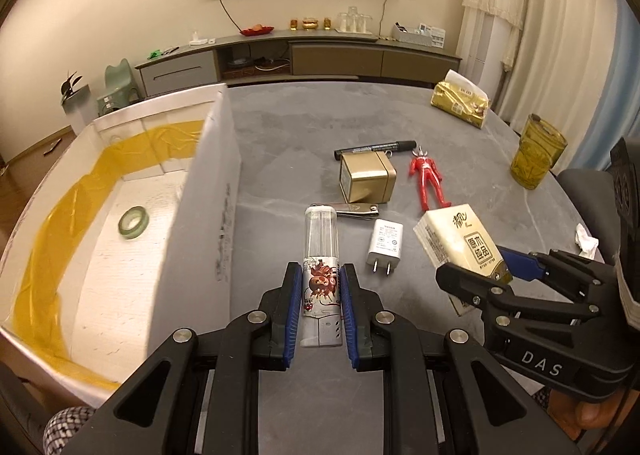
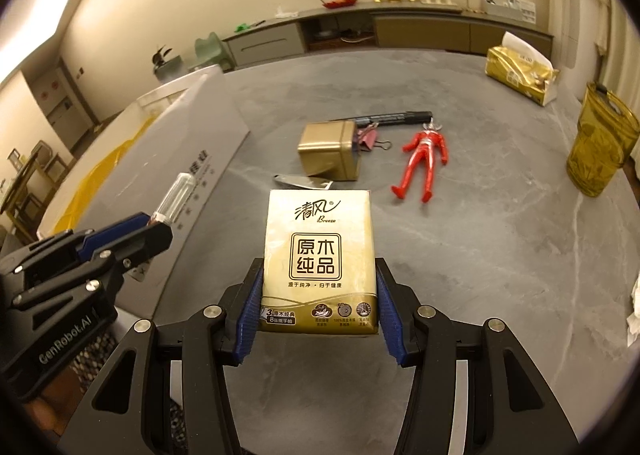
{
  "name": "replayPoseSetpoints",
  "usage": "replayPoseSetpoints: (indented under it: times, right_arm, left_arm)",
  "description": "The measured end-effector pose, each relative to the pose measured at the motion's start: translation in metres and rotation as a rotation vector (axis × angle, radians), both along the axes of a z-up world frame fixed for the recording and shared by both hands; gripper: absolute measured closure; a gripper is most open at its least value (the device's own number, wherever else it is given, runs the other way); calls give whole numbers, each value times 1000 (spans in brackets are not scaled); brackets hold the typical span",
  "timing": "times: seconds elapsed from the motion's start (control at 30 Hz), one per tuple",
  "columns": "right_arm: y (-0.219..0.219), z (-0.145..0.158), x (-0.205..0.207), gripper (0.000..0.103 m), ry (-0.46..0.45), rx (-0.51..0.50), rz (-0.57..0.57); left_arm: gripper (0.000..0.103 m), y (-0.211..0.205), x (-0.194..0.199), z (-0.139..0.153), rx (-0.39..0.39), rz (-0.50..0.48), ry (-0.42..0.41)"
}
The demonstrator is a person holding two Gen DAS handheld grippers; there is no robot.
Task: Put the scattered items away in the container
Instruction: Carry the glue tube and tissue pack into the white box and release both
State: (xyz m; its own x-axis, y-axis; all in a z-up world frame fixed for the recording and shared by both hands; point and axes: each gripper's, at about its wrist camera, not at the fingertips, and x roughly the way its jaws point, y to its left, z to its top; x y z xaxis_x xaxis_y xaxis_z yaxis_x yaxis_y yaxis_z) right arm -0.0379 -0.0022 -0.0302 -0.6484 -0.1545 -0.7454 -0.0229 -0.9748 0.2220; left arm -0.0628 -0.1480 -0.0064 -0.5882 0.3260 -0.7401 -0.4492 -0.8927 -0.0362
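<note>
Grey stone counter (image 1: 400, 127) under warm light, a white box (image 1: 208, 191) with yellow lining at its left edge, a green tape roll (image 1: 133, 222) inside. Left wrist view: the left gripper (image 1: 320, 287) had its fingers closed on a clear lighter (image 1: 322, 255) beside the box wall, with a white charger (image 1: 385, 245), gold tin (image 1: 366, 177), black marker (image 1: 376, 148) and red figure (image 1: 428, 179) lying loose beyond. Right wrist view: the right gripper (image 2: 318, 307) had its fingers clamped on a tissue pack (image 2: 318, 255) held above the counter.

We see the left gripper (image 1: 320, 287) and the right gripper (image 2: 319, 297) as black linkage frames with silver screws and ribbed blue pads (image 1: 293, 295). White letters read "DAS" and "GenRobot.AI".
</note>
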Motion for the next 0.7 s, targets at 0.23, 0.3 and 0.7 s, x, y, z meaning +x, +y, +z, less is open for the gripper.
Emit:
replayPoseSetpoints:
  times: [0.23, 0.3, 0.7]
  right_arm:
    - [-13, 16, 11, 49, 28, 17, 25]
    - [-19, 21, 12, 49, 35, 23, 36]
    - [-57, 46, 17, 49, 67, 64, 118]
  left_arm:
    - [83, -17, 7, 17, 34, 16, 23]
    - [83, -22, 8, 21, 45, 19, 29]
    - [83, -53, 8, 37, 129, 34, 38]
